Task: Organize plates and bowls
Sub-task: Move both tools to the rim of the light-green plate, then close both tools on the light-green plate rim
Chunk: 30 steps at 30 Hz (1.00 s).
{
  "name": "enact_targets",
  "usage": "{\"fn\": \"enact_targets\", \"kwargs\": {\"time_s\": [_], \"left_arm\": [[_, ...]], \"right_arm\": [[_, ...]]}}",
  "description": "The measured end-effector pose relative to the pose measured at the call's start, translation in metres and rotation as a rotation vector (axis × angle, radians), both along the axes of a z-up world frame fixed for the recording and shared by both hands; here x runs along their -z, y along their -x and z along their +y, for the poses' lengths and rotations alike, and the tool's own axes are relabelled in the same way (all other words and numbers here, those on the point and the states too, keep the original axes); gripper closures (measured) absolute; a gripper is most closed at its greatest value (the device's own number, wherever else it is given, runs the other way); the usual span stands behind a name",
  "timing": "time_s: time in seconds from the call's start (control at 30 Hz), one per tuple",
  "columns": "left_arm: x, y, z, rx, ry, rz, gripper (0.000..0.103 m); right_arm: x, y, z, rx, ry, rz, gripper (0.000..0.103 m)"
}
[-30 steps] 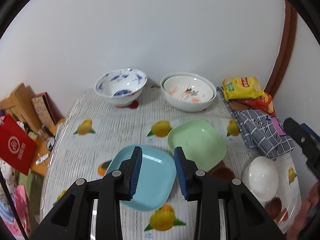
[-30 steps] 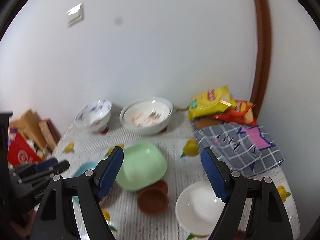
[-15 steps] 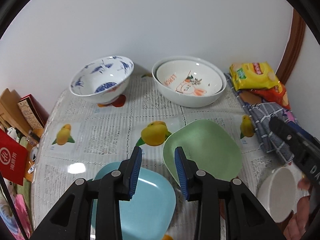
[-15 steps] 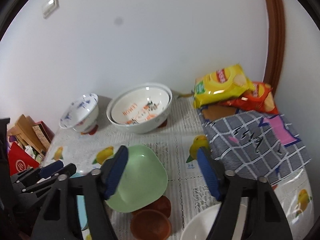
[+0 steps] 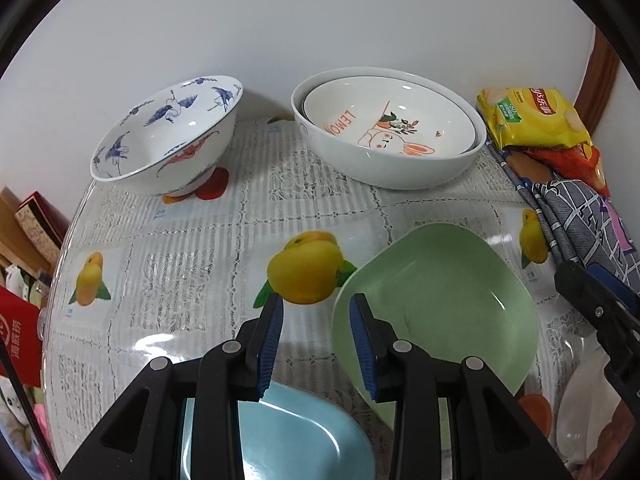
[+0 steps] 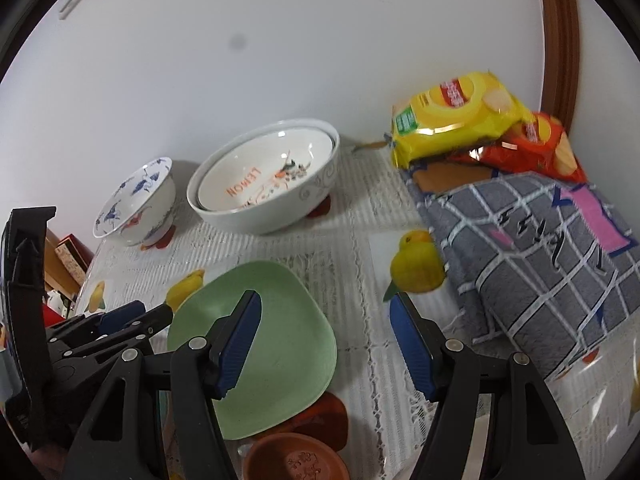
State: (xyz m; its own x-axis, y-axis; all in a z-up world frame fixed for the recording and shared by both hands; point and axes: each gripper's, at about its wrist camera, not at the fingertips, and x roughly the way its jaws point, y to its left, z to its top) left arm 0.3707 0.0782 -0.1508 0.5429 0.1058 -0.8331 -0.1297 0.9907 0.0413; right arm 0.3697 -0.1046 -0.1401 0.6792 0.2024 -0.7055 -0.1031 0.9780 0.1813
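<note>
A green square plate (image 5: 440, 304) (image 6: 276, 340) lies mid-table. A light blue plate (image 5: 296, 440) lies below my left gripper (image 5: 316, 340), which is open and empty above the table, just left of the green plate. At the back stand a blue-patterned bowl (image 5: 168, 136) (image 6: 136, 200) and a large white bowl (image 5: 400, 164) (image 6: 308, 200) with a "LEMON" bowl (image 5: 388, 124) (image 6: 260, 180) nested inside. My right gripper (image 6: 324, 340) is open and empty over the green plate's right edge. A small brown dish (image 6: 296, 460) sits near it. A white bowl (image 5: 580, 420) is at the right edge.
Yellow and red snack bags (image 6: 460, 116) (image 5: 532, 116) and a grey checked cloth (image 6: 540, 260) (image 5: 584, 216) fill the back right. The table (image 5: 180, 264) has a lemon-print cover. Boxes and a red bag (image 5: 20, 336) sit off its left edge.
Both grippers have moved forward and lower toward the plates and bowls. The right gripper's opening has narrowed. Nothing on the table has moved.
</note>
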Motion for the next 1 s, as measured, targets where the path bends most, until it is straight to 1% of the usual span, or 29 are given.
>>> {"fn": "enact_targets", "kwargs": {"time_s": [0.1, 0.2, 0.27, 0.37, 0.43, 0.5, 0.63, 0.77, 0.97, 1.0], "left_arm": [[0.005, -0.001, 0.001, 0.017, 0.025, 0.014, 0.068], [0.012, -0.003, 0.000, 0.033, 0.025, 0.037, 0.068], [0.012, -0.003, 0.001, 0.028, 0.050, 0.034, 0.068], [0.012, -0.005, 0.000, 0.037, 0.045, 0.038, 0.068], [0.014, -0.006, 0.002, 0.030, 0.052, 0.048, 0.068], [0.017, -0.008, 0.004, 0.030, 0.064, 0.060, 0.068], [0.019, -0.009, 0.004, 0.024, 0.071, 0.065, 0.068], [0.019, -0.010, 0.002, 0.023, 0.061, 0.059, 0.068], [0.024, -0.012, 0.002, 0.014, 0.069, 0.074, 0.068], [0.024, -0.012, 0.002, 0.014, 0.069, 0.073, 0.068]], "right_arm": [[0.005, -0.001, 0.004, -0.001, 0.020, 0.004, 0.037], [0.009, 0.000, 0.010, -0.005, 0.052, 0.006, 0.042], [0.011, 0.002, 0.015, -0.015, 0.067, 0.004, 0.042], [0.016, 0.000, 0.023, -0.017, 0.115, 0.016, 0.048], [0.022, -0.003, 0.024, -0.011, 0.119, 0.044, 0.054], [0.026, -0.005, 0.024, -0.008, 0.121, 0.069, 0.057], [0.027, -0.006, 0.027, -0.014, 0.136, 0.076, 0.058], [0.030, -0.008, 0.028, 0.010, 0.176, 0.102, 0.061], [0.031, -0.011, 0.024, 0.028, 0.193, 0.128, 0.061], [0.032, -0.011, 0.024, 0.032, 0.195, 0.132, 0.063]]}}
